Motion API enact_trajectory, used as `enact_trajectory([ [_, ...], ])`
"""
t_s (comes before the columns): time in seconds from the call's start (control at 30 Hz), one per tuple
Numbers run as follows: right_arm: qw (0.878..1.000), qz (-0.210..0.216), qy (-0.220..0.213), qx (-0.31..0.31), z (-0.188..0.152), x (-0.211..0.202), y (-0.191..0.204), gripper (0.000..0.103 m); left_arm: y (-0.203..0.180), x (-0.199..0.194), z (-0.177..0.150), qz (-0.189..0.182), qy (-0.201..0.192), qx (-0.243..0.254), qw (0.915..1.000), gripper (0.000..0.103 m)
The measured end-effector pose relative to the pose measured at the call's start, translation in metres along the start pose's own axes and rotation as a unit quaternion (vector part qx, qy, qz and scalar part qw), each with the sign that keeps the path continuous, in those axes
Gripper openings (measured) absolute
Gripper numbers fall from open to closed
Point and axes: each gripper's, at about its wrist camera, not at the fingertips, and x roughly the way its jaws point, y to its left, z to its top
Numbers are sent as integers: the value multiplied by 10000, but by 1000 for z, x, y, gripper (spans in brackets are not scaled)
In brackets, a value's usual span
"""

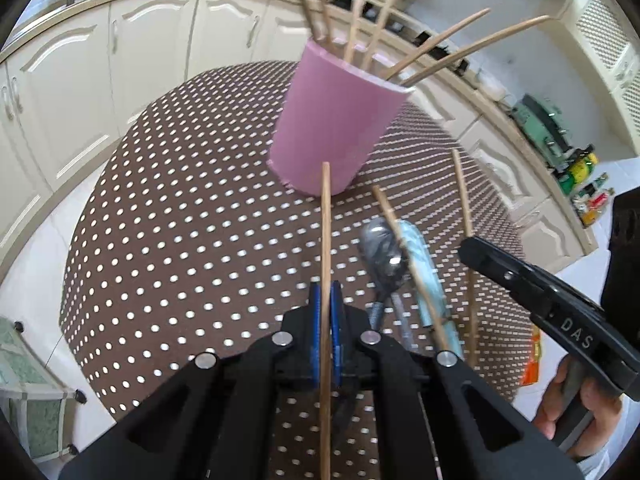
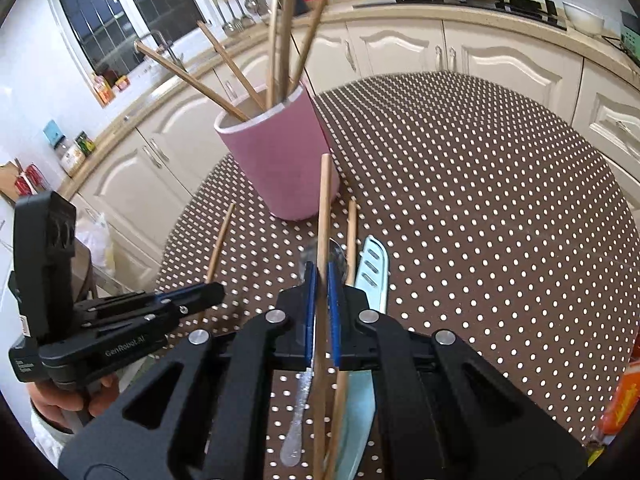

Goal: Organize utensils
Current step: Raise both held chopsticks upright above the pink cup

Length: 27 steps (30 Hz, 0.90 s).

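A pink cup (image 1: 332,120) holding several wooden chopsticks stands on the brown dotted table (image 1: 180,220); it also shows in the right wrist view (image 2: 280,160). My left gripper (image 1: 325,296) is shut on a wooden chopstick (image 1: 326,220) that points at the cup. My right gripper (image 2: 321,280) is shut on another wooden chopstick (image 2: 323,208), also in front of the cup. A metal spoon (image 1: 384,256), a light blue knife (image 2: 370,272) and loose chopsticks (image 2: 350,240) lie on the table under the grippers.
Cream kitchen cabinets (image 2: 500,52) curve around the table. An orange packet (image 2: 624,404) lies at the table's right edge. The right gripper shows in the left wrist view (image 1: 520,276), the left gripper in the right wrist view (image 2: 132,316).
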Motion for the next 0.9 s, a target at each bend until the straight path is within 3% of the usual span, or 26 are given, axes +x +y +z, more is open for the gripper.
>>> enact_trajectory([
  [0.33, 9962, 485, -722, -17, 7, -42, 9, 6, -36, -45, 1, -525, -857, 545, 9934, 5],
  [0.6, 9907, 749, -1128, -130, 28, -64, 20, 6, -57, -69, 29, -480, -1484, 927, 9834, 5],
  [0.9, 9816, 765, -1694, -440, 78, -85, 42, 6, -71, -106, 78, -176, -2566, 1165, 9593, 5],
])
